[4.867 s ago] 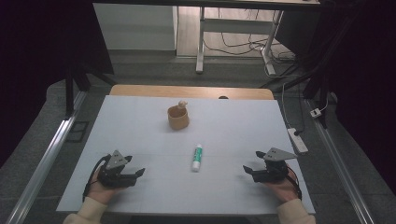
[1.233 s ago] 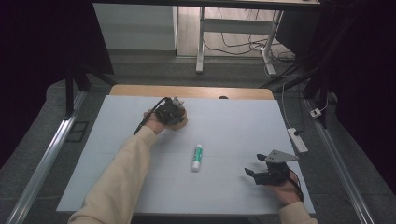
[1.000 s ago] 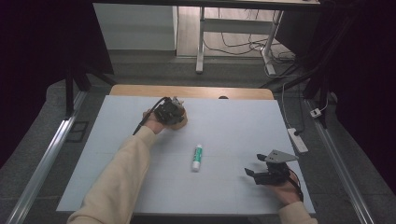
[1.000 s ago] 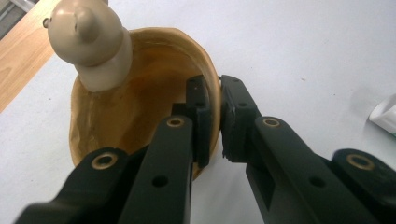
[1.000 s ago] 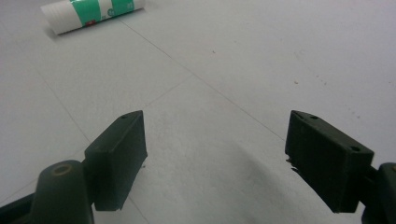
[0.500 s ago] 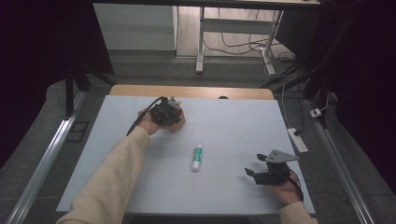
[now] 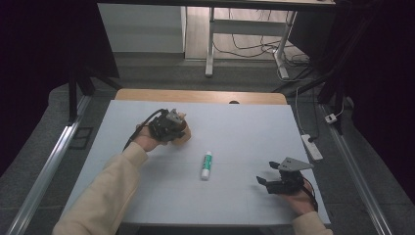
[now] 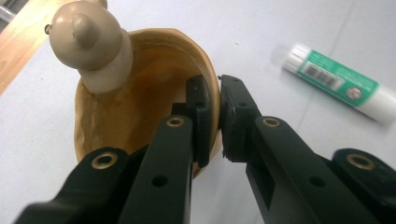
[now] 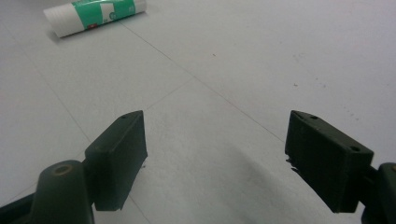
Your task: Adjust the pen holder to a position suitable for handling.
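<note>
Your left gripper (image 8: 212,116) has its jaws clamped on the thin wall of the wooden cup (image 8: 140,93), one jaw inside the bowl and the other outside, so the rim is pinched between the pads. This is probably the reason for the grip: the cup is too wide to take around its body, while the wall gives a narrow edge that the jaws can close on firmly. In the left gripper view the cup appears tilted, its mouth turned toward the camera, and its pale rounded handle (image 8: 91,44) sticks out at the side away from your jaws, so it stays free and does not disturb the hold. In the high view the cup (image 7: 182,133) is at the far left part of the counter (image 7: 244,122), just at your left hand; I cannot tell there if its base touches the surface. Nearer the middle lies a glue stick (image 7: 207,165) with a green label, its long axis running almost from you to the far edge, well apart from the cup. Your right gripper (image 9: 215,158) rests low at the near right of the counter with jaws wide apart and nothing between them, seemingly waiting.
</note>
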